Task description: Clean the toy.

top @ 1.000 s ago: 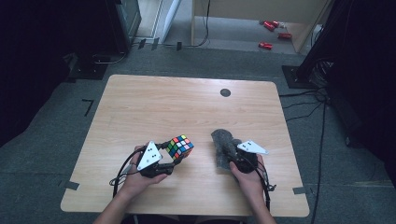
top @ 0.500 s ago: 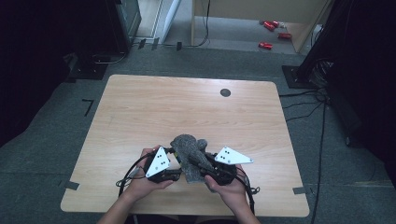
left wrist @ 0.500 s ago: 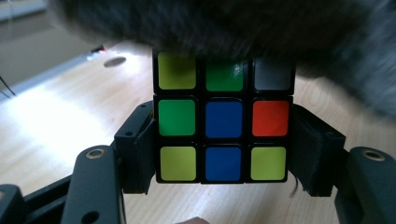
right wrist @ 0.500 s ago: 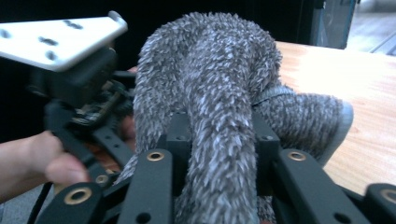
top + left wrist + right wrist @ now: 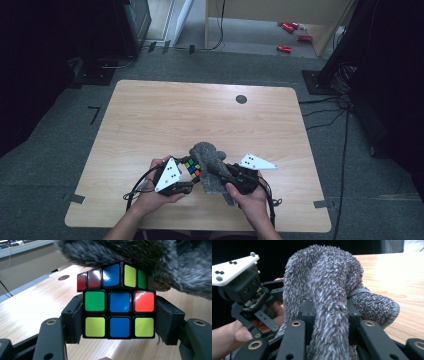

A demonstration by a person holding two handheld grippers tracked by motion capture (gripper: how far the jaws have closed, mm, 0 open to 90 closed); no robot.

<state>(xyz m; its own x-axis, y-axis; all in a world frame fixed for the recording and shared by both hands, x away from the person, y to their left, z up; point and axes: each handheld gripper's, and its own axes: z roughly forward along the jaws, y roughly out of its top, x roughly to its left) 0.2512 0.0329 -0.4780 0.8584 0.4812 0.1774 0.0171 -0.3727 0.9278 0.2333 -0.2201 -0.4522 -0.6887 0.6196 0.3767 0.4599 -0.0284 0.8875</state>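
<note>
Two grippers meet near the front edge of the worktop (image 5: 150, 115), and the puzzle cube (image 5: 192, 169) serves as the landmark. Left gripper (image 5: 186, 176): jaws pinching the cube by two opposite sides. The left gripper view shows the near face clearly, green, blue and red stickers over a row of yellow, blue, yellow, pads flat against the cube (image 5: 119, 313), which is held clear of the wood. The high view gives none of that detail, only a sliver of coloured stickers beside the white marker plate. Right gripper (image 5: 216, 172): jaws pressed on a fuzzy grey cloth (image 5: 207, 167), which lies draped over the cube's top and far side. The right gripper view shows the cloth (image 5: 329, 300) bunched in a thick roll between the jaws, with the left gripper (image 5: 249, 297) and the fingers (image 5: 242, 333) of the person's hand just behind it. In the left gripper view the cloth (image 5: 155, 260) overhangs the cube's upper row.
</note>
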